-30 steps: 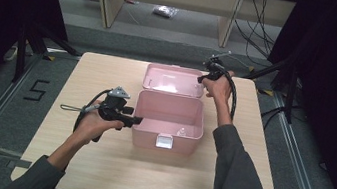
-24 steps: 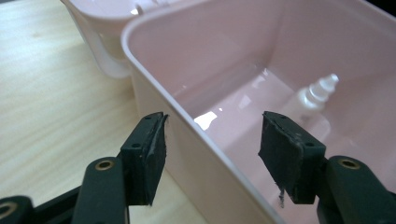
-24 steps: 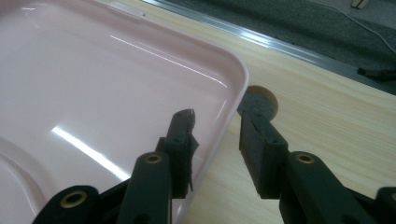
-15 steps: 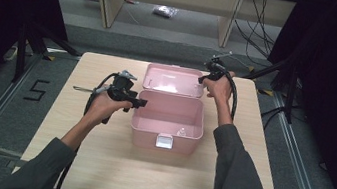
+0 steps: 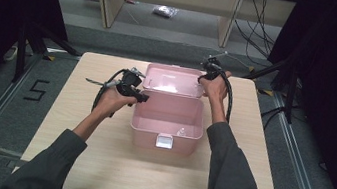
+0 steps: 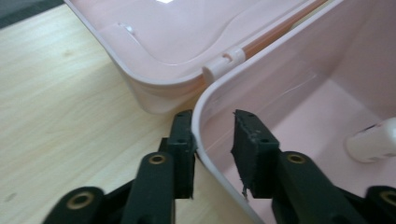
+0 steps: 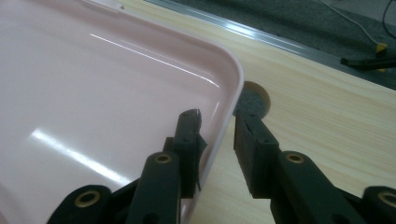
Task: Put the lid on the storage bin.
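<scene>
The pink plastic box sits open near the middle of the light wooden tabletop, its white front latch facing the near edge. Its lid is swung back on the far side and lies with its inside turned up, joined to the box by a pale hinge. A small white object lies inside the box near the front wall; its kind cannot be told.

The left claw is at the far left corner of the box. In the left gripper view the left claw straddles the rounded corner of the box wall, one jaw outside and touching the wall, the other inside the box with a gap to the wall. Its jaws have just been closing with the wall between them, but they do not yet pinch it from both sides.

The right claw is at the far right corner of the lid. In the right gripper view the right claw has the lid's rim between its jaws, one over the glossy inner face, the other outside above the tabletop. These jaws have also just been closing; a narrow gap shows on the outer side, so the rim is not clamped.

A dark sleeve covers each forearm, and a black cable loops from the right gripper.
</scene>
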Demonstrator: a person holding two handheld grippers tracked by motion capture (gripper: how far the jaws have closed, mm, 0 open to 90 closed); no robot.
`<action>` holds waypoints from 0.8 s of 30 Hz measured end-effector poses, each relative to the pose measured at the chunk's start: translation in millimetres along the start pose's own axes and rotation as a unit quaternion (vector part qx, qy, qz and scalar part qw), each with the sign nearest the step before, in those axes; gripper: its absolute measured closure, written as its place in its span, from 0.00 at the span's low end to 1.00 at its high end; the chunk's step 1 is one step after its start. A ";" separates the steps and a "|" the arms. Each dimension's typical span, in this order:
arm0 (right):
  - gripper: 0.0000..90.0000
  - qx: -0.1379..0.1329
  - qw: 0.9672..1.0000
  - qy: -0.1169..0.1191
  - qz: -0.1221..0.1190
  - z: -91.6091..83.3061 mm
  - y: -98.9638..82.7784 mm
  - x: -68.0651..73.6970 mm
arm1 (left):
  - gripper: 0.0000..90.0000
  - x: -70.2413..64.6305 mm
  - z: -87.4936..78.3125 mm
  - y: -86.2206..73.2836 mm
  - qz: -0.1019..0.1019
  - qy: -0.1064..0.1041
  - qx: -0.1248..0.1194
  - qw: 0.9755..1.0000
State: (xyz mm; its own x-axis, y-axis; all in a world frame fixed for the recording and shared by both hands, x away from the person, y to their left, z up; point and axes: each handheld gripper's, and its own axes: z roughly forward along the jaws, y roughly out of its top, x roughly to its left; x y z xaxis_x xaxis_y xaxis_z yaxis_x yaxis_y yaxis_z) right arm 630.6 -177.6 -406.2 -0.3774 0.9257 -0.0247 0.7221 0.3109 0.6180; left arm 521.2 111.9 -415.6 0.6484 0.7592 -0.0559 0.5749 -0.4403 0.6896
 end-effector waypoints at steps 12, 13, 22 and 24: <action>0.82 0.015 1.000 -0.021 0.001 6.0 4.2 5.8 | 0.83 1.2 0.2 -1.0 0.004 0.004 -0.007 1.000; 0.82 0.015 1.000 -0.021 0.003 6.0 4.1 5.6 | 0.83 1.0 0.2 -0.9 0.004 0.005 -0.007 1.000; 0.88 0.003 1.000 -0.027 0.012 2.1 4.5 5.8 | 0.84 0.4 0.8 -1.0 0.006 0.008 -0.011 1.000; 0.89 -0.007 0.999 -0.028 0.019 1.1 4.0 6.7 | 0.84 0.6 0.9 -1.1 0.005 0.007 -0.012 1.000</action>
State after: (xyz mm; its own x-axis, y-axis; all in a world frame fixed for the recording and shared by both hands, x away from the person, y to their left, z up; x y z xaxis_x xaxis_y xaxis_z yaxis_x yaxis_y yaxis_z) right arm 631.6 -169.9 -404.7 -0.3163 0.9476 -0.0452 0.7263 0.2725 0.6310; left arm 521.3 112.4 -417.1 0.6473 0.7613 -0.0380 0.5559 -0.4374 0.7068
